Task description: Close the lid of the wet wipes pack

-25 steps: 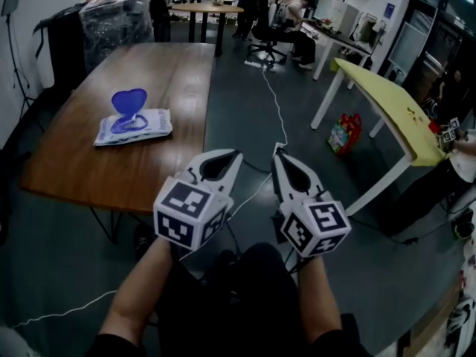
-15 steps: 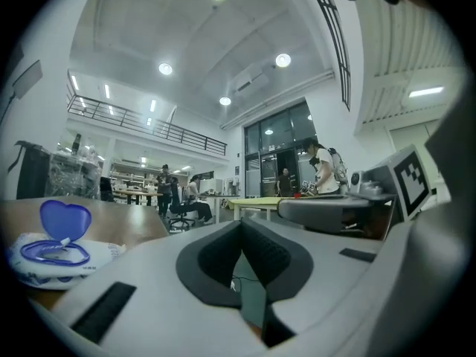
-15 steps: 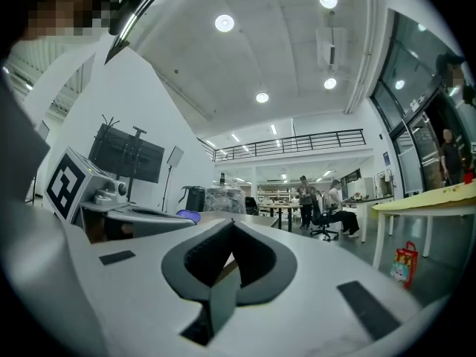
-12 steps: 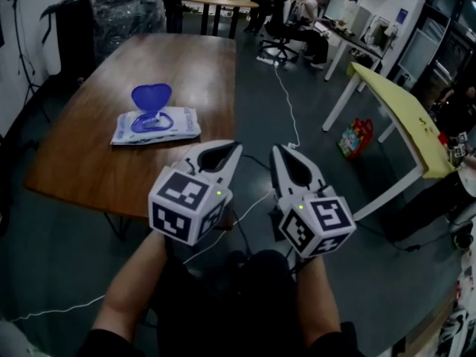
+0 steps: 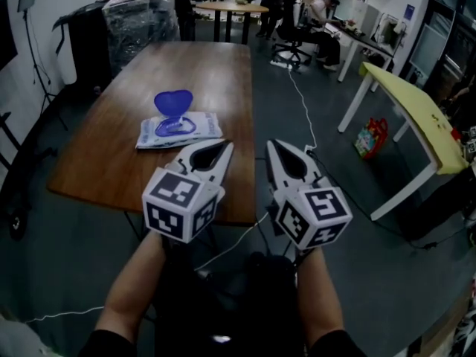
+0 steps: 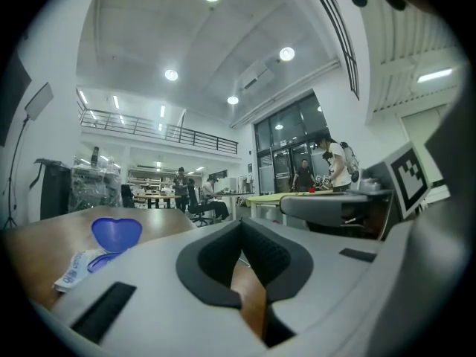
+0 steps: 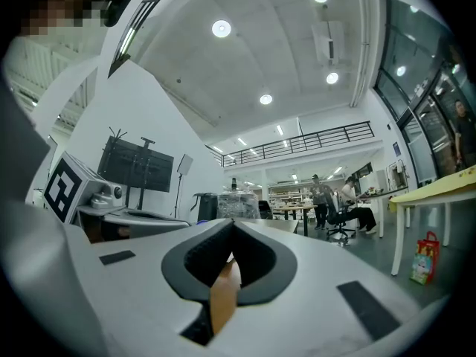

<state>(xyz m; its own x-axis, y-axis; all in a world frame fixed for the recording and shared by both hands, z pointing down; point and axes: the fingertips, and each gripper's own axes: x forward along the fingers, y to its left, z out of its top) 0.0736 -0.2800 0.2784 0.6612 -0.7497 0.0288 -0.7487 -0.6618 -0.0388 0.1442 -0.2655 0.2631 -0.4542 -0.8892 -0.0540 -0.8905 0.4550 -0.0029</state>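
The white wet wipes pack (image 5: 180, 131) lies flat on the brown wooden table (image 5: 104, 162), and its blue heart-shaped lid (image 5: 173, 103) stands open. My left gripper (image 5: 227, 146) is shut and empty, held level over the table's near right edge, a short way right of the pack and nearer to me. Beside it, my right gripper (image 5: 272, 144) is also shut and empty, over the floor just off the table's corner. In the left gripper view the lid (image 6: 117, 233) and pack (image 6: 78, 268) show ahead to the left of the shut left gripper (image 6: 239, 225).
A yellow table (image 5: 416, 117) stands at the right with a red bag (image 5: 370, 137) under it. A white cable (image 5: 301, 110) runs across the dark floor. A plastic-wrapped rack (image 5: 141, 17) stands past the table's far end. People sit and stand at the back desks.
Both grippers have moved forward toward the table together, still shut. The pack now sits closer to the left gripper's tips and more toward the middle of the head view.
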